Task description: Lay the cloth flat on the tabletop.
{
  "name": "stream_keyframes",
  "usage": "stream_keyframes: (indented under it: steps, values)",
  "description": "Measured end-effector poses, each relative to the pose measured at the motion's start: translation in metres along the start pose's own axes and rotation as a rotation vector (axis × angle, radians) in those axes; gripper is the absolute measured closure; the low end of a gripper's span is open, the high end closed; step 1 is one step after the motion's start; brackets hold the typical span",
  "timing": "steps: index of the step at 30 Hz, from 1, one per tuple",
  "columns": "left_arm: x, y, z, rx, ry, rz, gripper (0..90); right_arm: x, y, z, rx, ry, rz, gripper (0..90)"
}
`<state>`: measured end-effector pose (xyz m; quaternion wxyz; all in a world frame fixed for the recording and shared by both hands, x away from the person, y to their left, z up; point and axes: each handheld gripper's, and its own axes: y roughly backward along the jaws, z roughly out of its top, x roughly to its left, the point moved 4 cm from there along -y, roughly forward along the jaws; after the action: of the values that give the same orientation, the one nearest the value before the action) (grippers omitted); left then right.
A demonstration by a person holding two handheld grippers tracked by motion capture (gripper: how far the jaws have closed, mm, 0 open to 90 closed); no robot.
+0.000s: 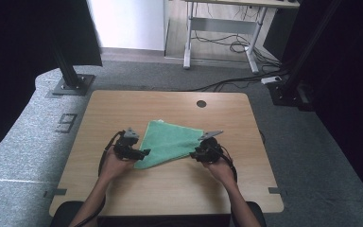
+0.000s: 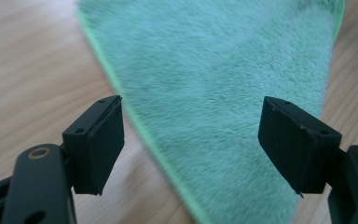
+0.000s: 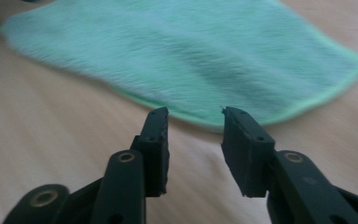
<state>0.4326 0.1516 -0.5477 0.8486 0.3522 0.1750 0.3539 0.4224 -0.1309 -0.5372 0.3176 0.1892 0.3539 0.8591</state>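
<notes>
A green cloth (image 1: pixel 170 143) lies folded into a triangle on the wooden desk (image 1: pixel 123 109), around the middle and somewhat toward the near edge, with one point aimed at the near left.

The left tongs (image 1: pixel 142 153) sit at the cloth's left edge; in the left gripper view (image 2: pixel 191 140) they stand wide apart above the cloth's hem, with nothing pinched between them.

The right tongs (image 1: pixel 194 154) sit at the cloth's right corner. In the right gripper view (image 3: pixel 195 144) they show a narrow gap, holding nothing, just short of the cloth's (image 3: pixel 191 56) edge over bare wood.

Both hands come in from the near edge.
</notes>
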Motion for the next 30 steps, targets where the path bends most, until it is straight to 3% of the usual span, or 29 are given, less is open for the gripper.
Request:
stream_keyframes:
  steps: [3,6,8,10,12,14,16,18,19,20,21,23,25,27,30]
  values:
    - [0.001,-0.013,-0.006,0.049,-0.032,0.055,22.5,0.020,-0.015,0.005,-0.006,0.038,0.071,65.8]
    - [0.005,-0.018,-0.010,0.065,-0.021,0.081,22.8,0.027,-0.023,0.009,-0.005,0.055,0.083,66.0]
    - [0.007,-0.017,-0.011,0.045,-0.004,0.085,24.2,0.031,-0.030,0.012,-0.002,0.063,0.088,65.9]
    - [0.003,-0.011,-0.010,0.010,0.000,0.059,25.0,0.032,-0.035,0.014,0.014,0.069,0.082,66.0]
    - [-0.008,-0.005,-0.008,-0.013,-0.002,-0.006,25.8,0.030,-0.039,0.013,0.025,0.063,0.074,69.2]
    - [-0.022,0.003,-0.009,-0.019,-0.038,-0.102,31.8,0.027,-0.040,0.012,0.031,0.059,0.065,72.8]
    - [-0.036,0.007,-0.014,0.000,-0.090,-0.165,37.0,0.025,-0.037,0.011,0.025,0.040,0.065,73.6]
    - [-0.043,0.004,-0.020,0.057,-0.145,-0.149,39.2,0.025,-0.036,0.012,0.021,0.038,0.064,73.6]
    - [-0.042,-0.003,-0.025,0.096,-0.181,-0.083,49.3,0.024,-0.033,0.013,0.017,0.036,0.063,73.4]
    - [-0.042,-0.003,-0.025,0.096,-0.181,-0.083,57.8,0.024,-0.033,0.013,0.017,0.036,0.063,73.4]
    - [-0.039,-0.003,-0.025,0.081,-0.160,-0.084,57.8,0.025,-0.032,0.013,0.015,0.034,0.065,73.3]
    - [-0.032,0.000,-0.017,0.059,-0.092,-0.132,85.2,0.028,-0.027,0.015,0.008,0.046,0.076,72.8]
    - [-0.029,0.008,-0.006,-0.002,-0.052,-0.149,85.6,0.030,-0.025,0.016,0.004,0.050,0.083,72.8]
    - [-0.020,0.023,0.018,-0.077,0.006,-0.180,85.2,0.032,-0.021,0.018,-0.005,0.051,0.104,72.8]
    - [-0.016,0.028,0.029,-0.082,0.018,-0.176,84.5,0.034,-0.020,0.020,-0.012,0.058,0.113,72.7]
